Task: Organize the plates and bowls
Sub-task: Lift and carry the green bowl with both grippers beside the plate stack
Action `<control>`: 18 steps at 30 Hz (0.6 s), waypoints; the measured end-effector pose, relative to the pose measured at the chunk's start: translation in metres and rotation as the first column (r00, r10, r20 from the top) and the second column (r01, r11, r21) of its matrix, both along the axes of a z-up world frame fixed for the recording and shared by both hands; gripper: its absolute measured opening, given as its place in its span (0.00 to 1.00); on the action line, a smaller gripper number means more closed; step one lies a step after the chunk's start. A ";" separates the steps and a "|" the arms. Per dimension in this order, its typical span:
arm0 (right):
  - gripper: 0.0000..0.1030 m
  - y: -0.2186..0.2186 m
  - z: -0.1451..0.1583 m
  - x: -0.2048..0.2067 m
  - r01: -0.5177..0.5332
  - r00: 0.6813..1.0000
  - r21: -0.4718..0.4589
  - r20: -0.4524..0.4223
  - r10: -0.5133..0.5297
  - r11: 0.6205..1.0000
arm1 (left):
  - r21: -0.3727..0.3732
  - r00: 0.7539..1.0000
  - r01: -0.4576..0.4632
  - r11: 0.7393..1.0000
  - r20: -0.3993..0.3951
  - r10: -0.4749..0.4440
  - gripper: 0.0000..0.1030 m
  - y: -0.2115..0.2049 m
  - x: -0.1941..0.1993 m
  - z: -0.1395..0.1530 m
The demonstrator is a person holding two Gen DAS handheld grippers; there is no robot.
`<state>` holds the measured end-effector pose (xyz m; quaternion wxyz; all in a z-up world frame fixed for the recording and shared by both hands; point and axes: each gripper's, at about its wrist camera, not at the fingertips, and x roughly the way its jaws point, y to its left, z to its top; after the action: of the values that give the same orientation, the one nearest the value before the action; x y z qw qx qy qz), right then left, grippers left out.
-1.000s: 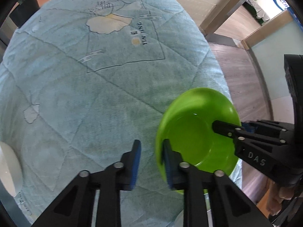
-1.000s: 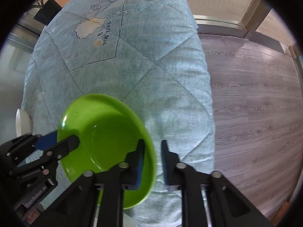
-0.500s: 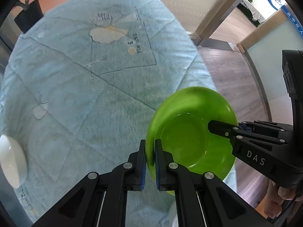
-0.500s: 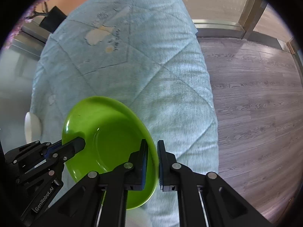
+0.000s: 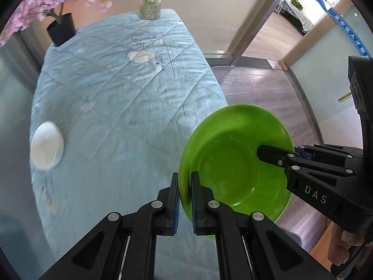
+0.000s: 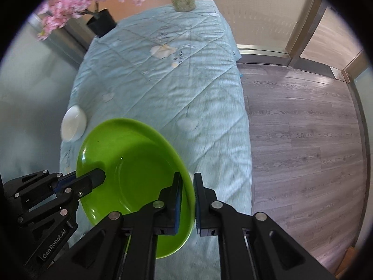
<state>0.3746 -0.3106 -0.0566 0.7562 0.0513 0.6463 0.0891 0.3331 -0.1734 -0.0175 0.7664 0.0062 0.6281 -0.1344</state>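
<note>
Left gripper [image 5: 184,200]: clamped onto the left rim of the green plate [image 5: 233,163], one blue pad on each face of the rim, pointing steeply down.
Right gripper [image 6: 188,200]: pinched shut on the opposite rim of the same plate, its pads also on either face; in the left wrist view it shows as the black body marked "DAS" reaching in from the right.
Green plate: carried between the two grippers, clear of the table [image 5: 116,116], tilted, its hollow facing up and open to both cameras.
White bowl [image 5: 46,148]: sitting on the table well to the left of the left gripper and ahead of it, near the table's left edge; somewhat blurred.
Table cover: a pale blue quilted cloth [image 6: 174,81] with a printed cloud motif, lying below and ahead of both grippers.
Glass vase of flowers [image 5: 150,5]: at the far end of the table, straight ahead.
Black pot with pink blossoms [image 5: 61,29]: at the far left corner.
Floor [image 6: 303,140]: grey wood planks, to the right of the right gripper.
Person: fingers [image 5: 345,245] visible on the right gripper's handle.
</note>
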 end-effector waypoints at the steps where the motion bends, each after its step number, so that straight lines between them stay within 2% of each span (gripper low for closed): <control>1: 0.08 0.003 0.005 -0.014 -0.014 1.000 -0.004 0.005 0.014 1.000 | 0.002 1.000 0.003 1.000 0.001 -0.003 0.05 0.002 -0.012 0.004; 5: 0.07 0.006 0.007 -0.058 -0.034 0.999 0.042 -0.019 0.035 0.999 | -0.015 0.999 -0.020 1.000 -0.044 0.020 0.04 0.016 -0.070 0.008; 10: 0.07 0.016 0.001 -0.112 -0.069 0.997 0.039 -0.025 0.070 0.997 | -0.015 0.997 -0.037 0.999 -0.065 0.036 0.04 0.027 -0.137 0.004; 18: 0.05 0.020 -0.006 -0.195 -0.084 0.996 0.054 -0.024 0.085 0.995 | -0.011 0.997 -0.005 1.000 -0.082 0.004 0.04 0.033 -0.221 0.001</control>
<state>0.1800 -0.2907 -0.0630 0.7415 0.0449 0.6552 0.1374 0.1117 -0.1401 -0.0166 0.7402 -0.0049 0.6583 -0.1363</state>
